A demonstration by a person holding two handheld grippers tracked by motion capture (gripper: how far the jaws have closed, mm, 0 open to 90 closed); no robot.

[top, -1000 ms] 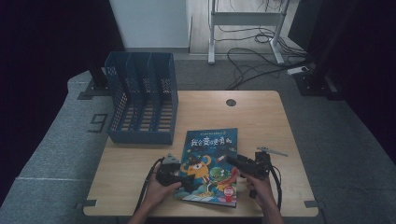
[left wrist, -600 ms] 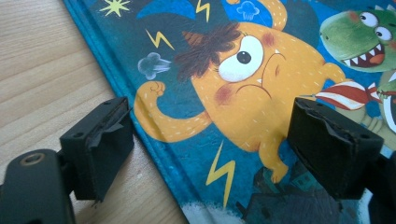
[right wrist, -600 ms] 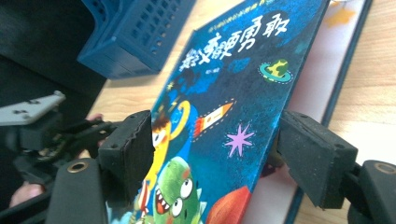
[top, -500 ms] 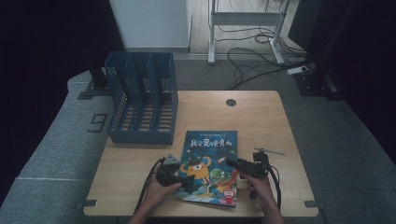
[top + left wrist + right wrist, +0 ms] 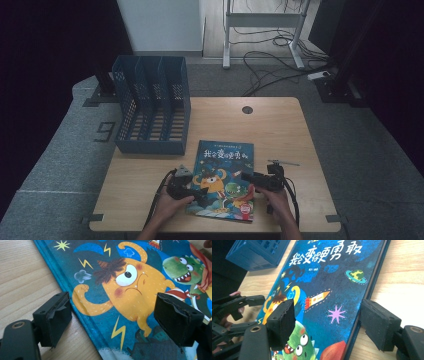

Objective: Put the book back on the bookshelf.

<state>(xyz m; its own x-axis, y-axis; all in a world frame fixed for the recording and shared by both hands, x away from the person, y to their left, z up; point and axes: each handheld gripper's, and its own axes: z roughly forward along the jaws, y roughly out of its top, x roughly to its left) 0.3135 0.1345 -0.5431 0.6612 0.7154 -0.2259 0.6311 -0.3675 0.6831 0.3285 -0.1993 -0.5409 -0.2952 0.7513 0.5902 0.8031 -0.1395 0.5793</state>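
**Book flat, both grippers straddling its edges**

I have the book (image 5: 224, 179) lying flat on the bench (image 5: 280, 125), near the front edge, well apart from the blue rack (image 5: 152, 112) at the back left. My left gripper (image 5: 196, 192) sits wide open across the book's left edge, gripping nothing. My right gripper (image 5: 248, 178) straddles the right edge; its fingers (image 5: 283, 318) have just been closing, yet I see no pinch. Nothing is lifted. By my reckoning the grasp, lift and filing into the rack all remain.
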